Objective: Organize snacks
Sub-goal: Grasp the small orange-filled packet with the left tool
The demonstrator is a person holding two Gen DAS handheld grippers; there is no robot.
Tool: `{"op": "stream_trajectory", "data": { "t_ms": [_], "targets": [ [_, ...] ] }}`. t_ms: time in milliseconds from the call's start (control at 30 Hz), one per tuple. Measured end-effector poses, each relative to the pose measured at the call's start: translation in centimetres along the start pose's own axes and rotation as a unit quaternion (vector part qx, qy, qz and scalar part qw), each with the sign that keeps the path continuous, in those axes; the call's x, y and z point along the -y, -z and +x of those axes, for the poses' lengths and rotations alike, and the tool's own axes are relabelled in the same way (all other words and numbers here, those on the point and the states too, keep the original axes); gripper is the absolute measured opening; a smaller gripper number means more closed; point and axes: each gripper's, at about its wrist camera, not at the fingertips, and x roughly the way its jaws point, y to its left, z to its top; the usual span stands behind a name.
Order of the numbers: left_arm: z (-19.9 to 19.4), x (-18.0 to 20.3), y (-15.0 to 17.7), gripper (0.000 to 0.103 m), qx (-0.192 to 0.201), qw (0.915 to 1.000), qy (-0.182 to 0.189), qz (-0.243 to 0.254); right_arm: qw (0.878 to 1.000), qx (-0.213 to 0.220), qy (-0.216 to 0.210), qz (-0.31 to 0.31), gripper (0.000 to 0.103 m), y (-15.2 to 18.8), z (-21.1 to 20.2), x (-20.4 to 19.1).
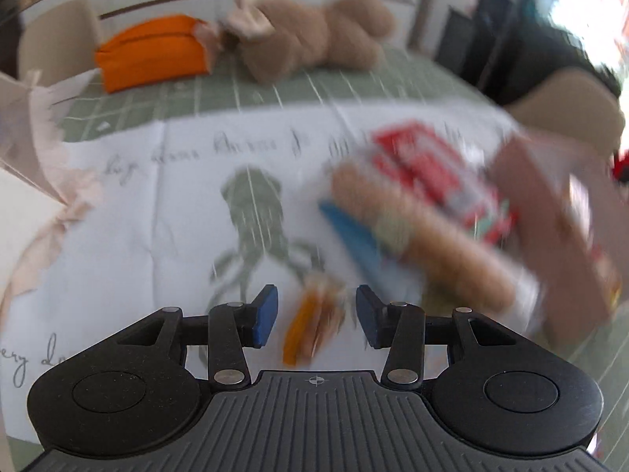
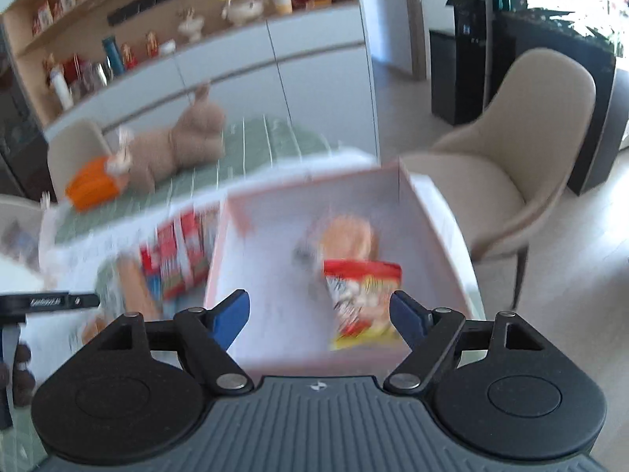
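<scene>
Sorting step: right gripper (image 2: 320, 320) spread over box (image 2: 432, 232), red packet (image 2: 363, 299) loose inside at 12 o'clock; left gripper (image 1: 316, 316), part-open, unpinched, must next close on orange snack (image 1: 310, 326).

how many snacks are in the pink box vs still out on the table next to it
In the pink cardboard box: 2, a round bun in a clear wrapper and a red-and-yellow snack bag
On the table: 4, a long bread roll, a red-and-white pack, a blue packet, a small orange packet
Total: 6
</scene>
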Motion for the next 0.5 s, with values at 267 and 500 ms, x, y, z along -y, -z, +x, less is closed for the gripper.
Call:
{"op": "stream_trajectory", "data": {
  "t_ms": [267, 500],
  "targets": [
    [-2.7, 0.1, 4.3, 0.024, 0.015, 0.9988, 0.047, 0.004, 0.998, -0.056, 0.031, -0.004, 0.079, 5.4, -1.4, -1.5],
    [-6.0, 2.6, 9.8, 0.024, 0.007, 0.9960, 0.084, 0.029, 0.994, -0.091, -0.022, 0.046, 0.082, 9.0, -3.4, -2.9]
  ]
}}
